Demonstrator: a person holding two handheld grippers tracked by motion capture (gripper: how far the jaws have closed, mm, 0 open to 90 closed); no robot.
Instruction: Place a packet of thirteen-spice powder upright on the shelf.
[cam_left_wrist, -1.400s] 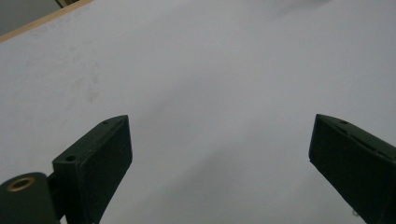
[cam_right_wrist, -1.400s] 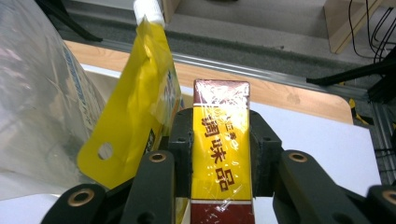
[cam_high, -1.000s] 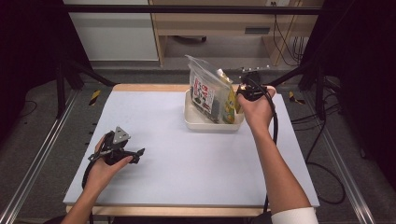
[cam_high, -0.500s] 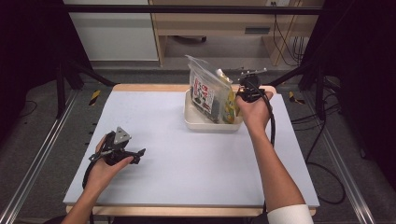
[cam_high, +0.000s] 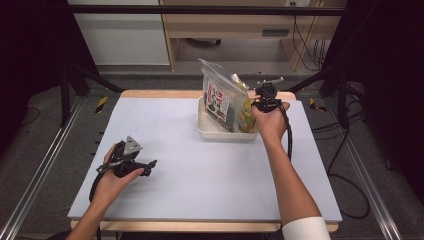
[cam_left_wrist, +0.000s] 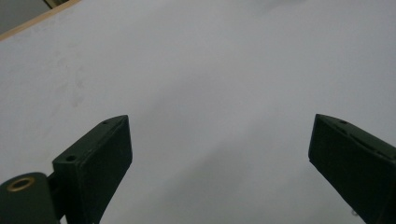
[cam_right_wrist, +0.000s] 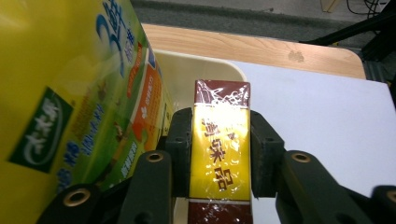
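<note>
R gripper clamped on narrow sides of small film-wrapped yellow/maroon box at right end of white tray, beside yellow pouch; prob. light, stiff, slick wrap, so grip mid-body; L gripper open, empty.

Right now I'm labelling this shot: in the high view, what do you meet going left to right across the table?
Left hand-held gripper → clear bag → yellow packet → right hand-held gripper

glossy film-wrapped box, matt (smooth) table
</note>
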